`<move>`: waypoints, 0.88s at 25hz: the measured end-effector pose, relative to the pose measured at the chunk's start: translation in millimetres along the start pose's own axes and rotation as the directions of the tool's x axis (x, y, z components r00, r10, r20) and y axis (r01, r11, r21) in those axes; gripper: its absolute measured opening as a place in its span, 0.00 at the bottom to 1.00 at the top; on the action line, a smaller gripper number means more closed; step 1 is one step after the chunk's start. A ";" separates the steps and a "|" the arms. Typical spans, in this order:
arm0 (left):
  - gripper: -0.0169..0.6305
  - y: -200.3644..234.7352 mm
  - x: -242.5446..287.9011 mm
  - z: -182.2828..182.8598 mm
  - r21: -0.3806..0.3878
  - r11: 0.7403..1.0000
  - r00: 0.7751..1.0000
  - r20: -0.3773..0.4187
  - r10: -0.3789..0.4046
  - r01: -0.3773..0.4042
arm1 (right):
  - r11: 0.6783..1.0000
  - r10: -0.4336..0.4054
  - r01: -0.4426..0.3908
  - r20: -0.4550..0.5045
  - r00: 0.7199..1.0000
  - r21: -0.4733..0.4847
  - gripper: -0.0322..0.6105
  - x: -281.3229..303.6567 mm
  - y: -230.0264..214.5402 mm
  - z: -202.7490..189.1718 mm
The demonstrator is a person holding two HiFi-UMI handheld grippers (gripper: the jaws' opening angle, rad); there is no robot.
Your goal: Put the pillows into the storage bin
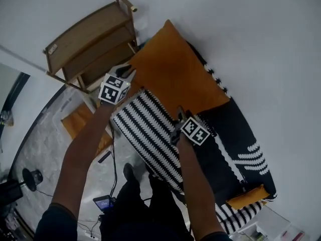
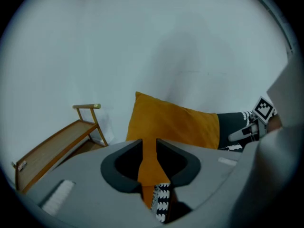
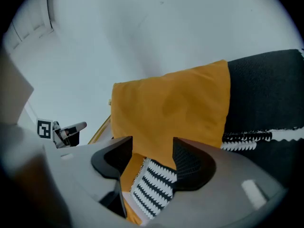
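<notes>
Head view: I see my left tool (image 1: 126, 72) and right tool (image 1: 180, 115) over the striped pillow (image 1: 148, 130) on the sofa (image 1: 235, 127), with the orange pillow (image 1: 173, 74) leaning behind. Left gripper view: its jaws are a little apart, holding nothing. Right gripper view: jaws wide and empty, striped pillow mostly hidden under them.

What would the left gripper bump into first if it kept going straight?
Probably the orange pillow: it shows right through the gap between the left gripper's open jaws. How far off it is, I can't tell.
</notes>
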State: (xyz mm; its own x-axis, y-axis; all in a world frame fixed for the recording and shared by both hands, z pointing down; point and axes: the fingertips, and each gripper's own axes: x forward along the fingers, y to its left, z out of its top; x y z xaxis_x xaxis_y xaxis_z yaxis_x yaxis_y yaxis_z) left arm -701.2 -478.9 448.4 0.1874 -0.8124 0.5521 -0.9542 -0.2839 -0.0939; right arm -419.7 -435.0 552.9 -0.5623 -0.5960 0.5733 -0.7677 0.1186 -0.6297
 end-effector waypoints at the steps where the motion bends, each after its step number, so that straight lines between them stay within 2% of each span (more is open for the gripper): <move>1: 0.17 -4.4 11.7 3.3 0.008 1.000 1.000 -0.008 -0.007 0.007 | 1.000 -0.018 0.018 0.005 1.000 -0.006 0.44 0.3 -14.2 7.7; 5: 0.29 -17.2 51.7 13.8 0.032 0.999 0.999 -0.040 -0.025 0.026 | 0.996 -0.085 0.084 -0.008 0.996 -0.040 0.48 0.7 -65.1 26.4; 9: 0.44 -22.7 82.9 18.7 0.063 0.997 0.998 -0.047 -0.035 0.038 | 0.992 -0.117 0.115 -0.027 0.993 -0.041 0.55 6.0 -103.4 32.6; 14: 0.52 -35.5 121.7 6.6 0.082 0.994 0.994 -0.086 -0.061 0.068 | 0.993 -0.118 0.117 -0.033 0.992 -0.030 0.56 26.1 -135.4 40.1; 18: 0.50 -36.0 139.3 5.3 0.082 0.996 0.996 -0.081 -0.029 0.036 | 0.993 -0.110 0.109 -0.037 0.993 -0.048 0.56 44.4 -141.7 48.3; 22: 0.36 -33.2 143.5 3.1 0.058 0.998 0.997 -0.074 0.010 -0.005 | 0.992 -0.115 0.113 -0.051 0.992 -0.055 0.53 50.8 -142.5 48.6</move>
State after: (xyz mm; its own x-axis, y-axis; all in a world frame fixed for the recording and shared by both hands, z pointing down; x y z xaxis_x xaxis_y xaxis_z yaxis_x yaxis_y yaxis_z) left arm -641.8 -587.6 528.2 0.1606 -0.7752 0.6109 -0.9400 -0.3089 -0.1450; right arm -324.0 -520.8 646.3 -0.4847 -0.5646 0.6680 -0.8418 0.0939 -0.5315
